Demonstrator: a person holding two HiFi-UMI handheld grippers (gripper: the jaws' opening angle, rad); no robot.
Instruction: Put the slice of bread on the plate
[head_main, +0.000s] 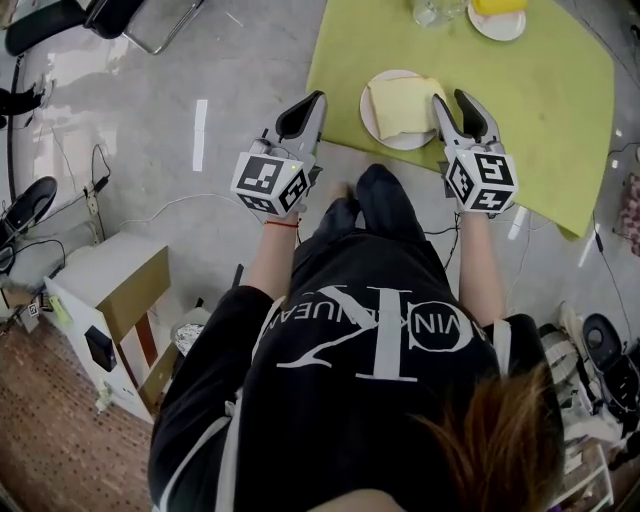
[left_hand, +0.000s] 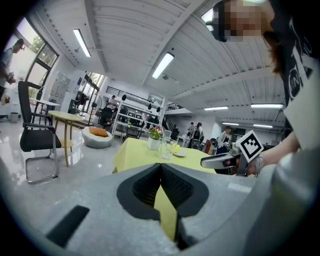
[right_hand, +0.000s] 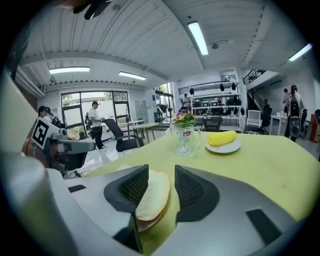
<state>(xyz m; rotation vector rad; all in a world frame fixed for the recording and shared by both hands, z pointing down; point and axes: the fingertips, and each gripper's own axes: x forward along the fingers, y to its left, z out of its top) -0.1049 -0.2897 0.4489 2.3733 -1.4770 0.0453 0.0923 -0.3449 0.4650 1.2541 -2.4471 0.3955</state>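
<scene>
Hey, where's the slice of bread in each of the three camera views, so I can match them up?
Head view: the slice of bread lies on the white plate, top centre, just left of the right gripper.
Left gripper view: not in it.
Right gripper view: the slice is at lower centre, between that gripper's open jaws.
Shared landmark: the glass mug on the yellow-green tablecloth.
</scene>
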